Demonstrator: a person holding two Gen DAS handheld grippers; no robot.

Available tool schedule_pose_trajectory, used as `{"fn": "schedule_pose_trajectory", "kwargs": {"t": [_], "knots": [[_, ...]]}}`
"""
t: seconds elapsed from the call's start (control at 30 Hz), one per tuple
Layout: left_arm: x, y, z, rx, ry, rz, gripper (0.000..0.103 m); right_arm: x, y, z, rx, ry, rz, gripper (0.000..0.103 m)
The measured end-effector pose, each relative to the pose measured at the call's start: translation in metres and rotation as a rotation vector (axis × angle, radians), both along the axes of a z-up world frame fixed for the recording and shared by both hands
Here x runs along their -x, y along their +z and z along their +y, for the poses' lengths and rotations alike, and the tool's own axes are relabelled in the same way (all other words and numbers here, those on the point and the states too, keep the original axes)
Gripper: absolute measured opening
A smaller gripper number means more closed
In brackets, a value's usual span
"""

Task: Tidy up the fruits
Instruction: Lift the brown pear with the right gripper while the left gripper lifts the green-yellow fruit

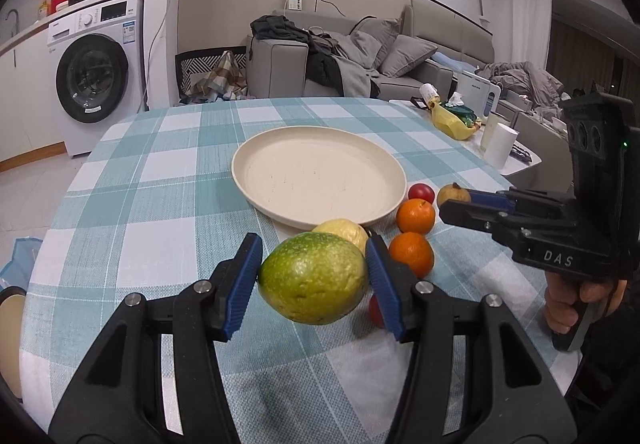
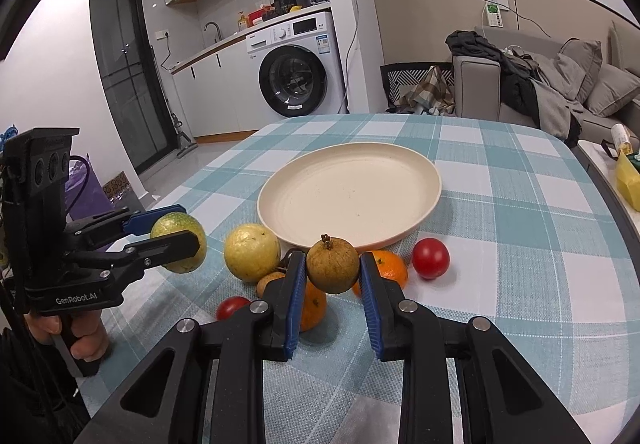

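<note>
Between the blue pads of the left gripper (image 1: 314,276) sits a green fruit (image 1: 313,278), speckled and yellowing on one side, clamped from both flanks and lifted clear of the cloth. Off to its right, the right gripper (image 2: 333,266) is likewise closed on a small brown fruit (image 2: 333,264) with a dry stem nub on top, also held above the table. Just beyond the green fruit lies a yellow fruit (image 1: 342,234), touching the near rim of the cream plate (image 1: 256,148), which holds nothing. Beside these, two oranges (image 1: 416,216) lie one behind the other near the plate's right edge, and a red tomato (image 1: 421,193) sits just past the farther one. Another red tomato (image 2: 232,307) and a small tan fruit (image 2: 269,281) lie on the cloth below the right gripper's left finger. All of it rests on a round table (image 1: 160,180) covered in a teal and white checked cloth. Behind stand a washing machine (image 1: 96,72) and a grey sofa (image 1: 432,44) heaped with clothes.
</note>
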State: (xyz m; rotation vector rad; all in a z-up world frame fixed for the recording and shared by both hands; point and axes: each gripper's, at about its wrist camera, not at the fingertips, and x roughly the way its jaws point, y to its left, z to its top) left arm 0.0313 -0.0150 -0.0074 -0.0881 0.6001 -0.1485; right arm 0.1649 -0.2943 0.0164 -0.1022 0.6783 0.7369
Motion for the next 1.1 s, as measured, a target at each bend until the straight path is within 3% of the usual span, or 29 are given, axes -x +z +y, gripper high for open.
{"fn": "schedule_pose_trajectory", "kwargs": {"t": [0.57,0.67,0.73,1.1], "knots": [[-0.038,0.015,-0.003,0.002,0.030,-0.067,0.051,-0.011,0.002,0.012,-0.033,-0.017,-0.002,0.027],[-0.043,0.017,-0.004,0.006,0.032,-0.079,0.042,-0.014,0.004,0.014,-0.041,-0.020,-0.003,0.027],[-0.046,0.019,-0.004,0.008,0.032,-0.083,0.042,-0.017,0.005,0.016,-0.048,-0.021,-0.005,0.027],[-0.055,-0.002,-0.004,-0.014,0.018,-0.019,0.042,-0.017,0.002,0.022,-0.039,-0.017,0.003,0.027]]}}
